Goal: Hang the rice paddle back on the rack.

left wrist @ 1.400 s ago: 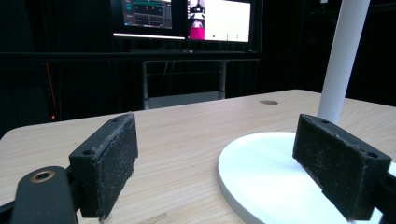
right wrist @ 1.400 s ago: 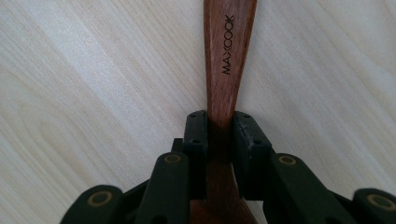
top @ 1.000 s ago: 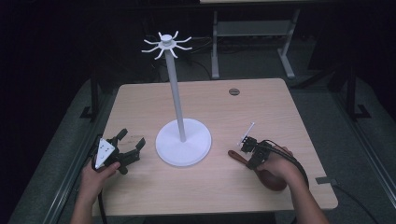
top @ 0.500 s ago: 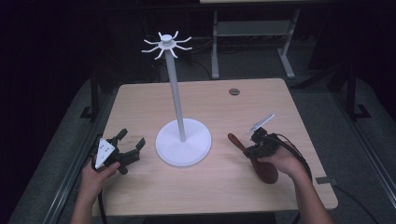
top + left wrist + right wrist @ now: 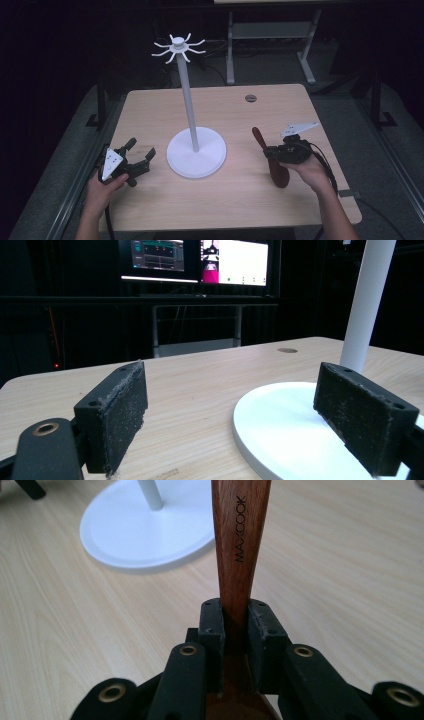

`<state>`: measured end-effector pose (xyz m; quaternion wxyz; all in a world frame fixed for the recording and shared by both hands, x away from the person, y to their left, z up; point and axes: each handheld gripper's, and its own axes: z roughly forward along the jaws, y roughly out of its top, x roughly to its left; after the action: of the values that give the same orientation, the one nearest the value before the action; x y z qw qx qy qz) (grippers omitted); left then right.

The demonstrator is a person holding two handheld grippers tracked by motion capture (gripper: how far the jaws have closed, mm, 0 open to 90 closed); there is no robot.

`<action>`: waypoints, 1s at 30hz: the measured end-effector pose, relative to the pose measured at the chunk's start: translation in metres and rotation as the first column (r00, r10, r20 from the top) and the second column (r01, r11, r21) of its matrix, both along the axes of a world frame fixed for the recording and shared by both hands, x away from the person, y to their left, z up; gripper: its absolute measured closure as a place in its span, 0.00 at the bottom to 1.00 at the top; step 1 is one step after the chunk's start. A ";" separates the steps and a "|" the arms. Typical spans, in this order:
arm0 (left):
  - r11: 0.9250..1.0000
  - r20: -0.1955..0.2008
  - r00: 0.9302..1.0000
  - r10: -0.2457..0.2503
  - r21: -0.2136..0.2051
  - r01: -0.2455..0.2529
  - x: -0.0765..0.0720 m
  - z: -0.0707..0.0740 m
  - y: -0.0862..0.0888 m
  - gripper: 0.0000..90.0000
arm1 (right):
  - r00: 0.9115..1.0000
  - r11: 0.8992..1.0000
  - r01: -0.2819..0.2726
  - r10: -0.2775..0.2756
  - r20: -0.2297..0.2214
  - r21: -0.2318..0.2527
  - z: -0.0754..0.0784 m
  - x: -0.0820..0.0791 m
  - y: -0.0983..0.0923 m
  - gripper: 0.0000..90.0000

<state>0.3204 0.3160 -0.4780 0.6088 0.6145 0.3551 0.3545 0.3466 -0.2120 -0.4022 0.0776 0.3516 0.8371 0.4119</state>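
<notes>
The right gripper (image 5: 280,152) has its fingers (image 5: 212,625) clamped narrow on the neck of a dark wooden spoon (image 5: 272,160), which sits off the surface to the right of the white stand (image 5: 196,150). In the right gripper view the handle runs forward from the pads toward the stand's round base, brand lettering facing up, and the grip looks square and firm.

The left gripper (image 5: 134,161) rests just left of the stand's base, its fingers (image 5: 117,415) spread wide with nothing between them.

The work looks like hanging the spoon on one of the hooks at the stand's top (image 5: 178,47). To do that well, I would lift high first and clear the pole. I cannot tell whether the handle end has a hole or loop. The free gripper could steady the base against tipping.
</notes>
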 end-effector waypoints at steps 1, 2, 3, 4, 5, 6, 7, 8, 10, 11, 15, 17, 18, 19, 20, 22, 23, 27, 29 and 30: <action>1.000 0.000 1.000 0.000 -0.001 0.000 0.000 0.000 0.000 0.15 | 1.000 1.000 0.006 -0.006 0.008 0.017 0.000 -0.001 -0.001 0.87; 1.000 0.000 1.000 0.000 0.000 0.000 0.000 0.000 0.000 0.15 | 1.000 1.000 0.005 -0.006 0.022 0.028 0.000 -0.001 -0.002 0.87; 1.000 0.001 1.000 0.000 -0.001 0.000 0.000 0.000 0.000 0.15 | 0.999 0.999 0.006 -0.007 0.032 0.039 0.000 -0.001 -0.003 0.87; 1.000 0.000 1.000 0.000 0.000 0.000 0.000 0.000 0.000 0.15 | 0.999 0.999 0.006 -0.009 0.044 0.049 0.000 -0.001 -0.004 0.87; 1.000 0.000 1.000 0.000 0.000 0.000 0.000 0.000 0.000 0.15 | 0.998 0.998 0.006 -0.009 0.056 0.061 0.001 -0.002 -0.005 0.87; 1.000 0.000 1.000 0.000 0.000 0.000 0.000 0.000 0.000 0.15 | 0.998 0.997 0.009 -0.014 0.064 0.072 0.001 -0.002 -0.005 0.87; 1.000 0.000 1.000 0.000 0.000 0.000 0.000 0.000 0.000 0.15 | 0.997 0.997 0.007 -0.013 0.071 0.080 0.001 -0.002 -0.006 0.87; 1.000 0.000 1.000 0.000 -0.001 0.000 0.000 0.000 0.000 0.15 | 0.996 0.995 0.007 -0.016 0.085 0.099 0.002 -0.003 -0.007 0.87; 1.000 0.000 1.000 0.000 -0.001 0.000 0.000 0.000 0.000 0.15 | 0.994 0.992 0.009 -0.023 0.107 0.127 0.002 -0.004 -0.009 0.87; 1.000 0.000 1.000 0.000 -0.001 0.000 0.000 0.000 0.000 0.15 | 0.993 0.989 0.009 -0.026 0.115 0.145 0.002 -0.004 -0.010 0.87; 1.000 0.000 1.000 0.000 0.000 0.000 0.000 0.000 0.000 0.15 | 0.988 0.972 0.007 -0.043 0.148 0.235 0.002 -0.005 -0.015 0.87; 1.000 0.000 1.000 0.000 -0.001 0.000 0.000 0.000 0.000 0.15 | 0.987 0.968 0.002 -0.042 0.154 0.252 0.002 -0.005 -0.016 0.87; 1.000 0.000 1.000 0.000 -0.002 0.000 0.000 0.000 0.000 0.15 | 0.986 0.964 -0.003 -0.041 0.160 0.267 0.002 -0.006 -0.016 0.87; 1.000 0.000 1.000 0.000 -0.001 0.000 0.000 0.000 0.000 0.15 | 0.985 0.957 -0.012 -0.040 0.171 0.289 0.003 -0.006 -0.016 0.87; 1.000 0.000 1.000 0.000 -0.001 0.000 0.000 0.000 0.000 0.15 | 0.985 0.957 -0.012 -0.040 0.171 0.289 0.003 -0.006 -0.016 0.87; 1.000 -0.001 1.000 0.000 0.000 0.000 0.000 0.000 0.000 0.15 | 0.984 0.955 -0.014 -0.040 0.176 0.296 0.005 -0.007 -0.016 0.87; 1.000 -0.001 1.000 0.000 0.000 0.000 0.000 0.000 0.000 0.15 | 0.983 0.955 -0.016 -0.039 0.177 0.297 0.005 -0.007 -0.015 0.87; 1.000 0.000 1.000 0.001 0.004 -0.001 0.000 0.000 -0.001 0.15 | 0.980 0.954 -0.023 -0.038 0.196 0.299 0.012 -0.008 -0.010 0.87; 1.000 0.002 1.000 0.001 0.008 -0.001 0.000 0.000 -0.001 0.15 | 0.978 0.951 -0.033 -0.033 0.207 0.308 0.017 -0.008 -0.008 0.87; 1.000 0.002 1.000 0.001 0.009 -0.001 0.000 0.000 -0.001 0.15 | 0.977 0.949 -0.036 -0.032 0.210 0.313 0.020 -0.008 -0.006 0.87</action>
<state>0.3203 0.3153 -0.4778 0.6063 0.6166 0.3534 0.3569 0.3383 -0.2185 -0.3826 0.1088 0.3126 0.7477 0.5756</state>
